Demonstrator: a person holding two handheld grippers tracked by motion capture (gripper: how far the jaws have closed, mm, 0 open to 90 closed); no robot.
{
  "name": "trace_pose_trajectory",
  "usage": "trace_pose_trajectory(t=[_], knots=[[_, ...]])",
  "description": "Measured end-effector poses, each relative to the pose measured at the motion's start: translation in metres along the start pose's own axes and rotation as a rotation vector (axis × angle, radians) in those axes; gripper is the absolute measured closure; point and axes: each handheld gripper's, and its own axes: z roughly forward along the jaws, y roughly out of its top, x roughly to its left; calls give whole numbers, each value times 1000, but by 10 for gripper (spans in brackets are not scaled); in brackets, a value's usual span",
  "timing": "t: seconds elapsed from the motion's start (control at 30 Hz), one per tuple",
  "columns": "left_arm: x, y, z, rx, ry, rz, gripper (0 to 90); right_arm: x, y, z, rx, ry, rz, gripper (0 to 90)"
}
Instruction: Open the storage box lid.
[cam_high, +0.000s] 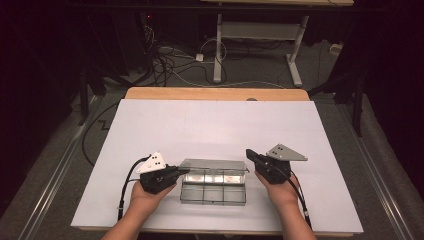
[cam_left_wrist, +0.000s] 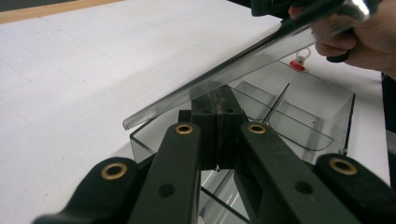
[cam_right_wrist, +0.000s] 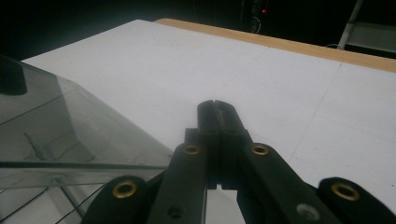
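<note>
**Lid raised, both tongs at box ends**

Your left tongs (cam_left_wrist: 217, 100) are clamped on the edge of the clear lid (cam_high: 214, 165), tilted above the divided box (cam_high: 213, 192) at lower centre. Your right tongs (cam_right_wrist: 217, 108) are pressed shut, empty, beside the lid's right edge. White tabletop (cam_high: 210, 125) lies open across the upper frame.
</note>
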Motion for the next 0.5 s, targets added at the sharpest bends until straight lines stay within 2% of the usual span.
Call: trace_pose_trajectory(t=[0.2, 0.5], knots=[[1, 5, 5, -9, 2, 1, 876, -3, 2, 5, -10, -7, 15, 900], [1, 11, 8, -15, 6, 3, 876, -2, 9, 9, -25, -3, 6, 900]])
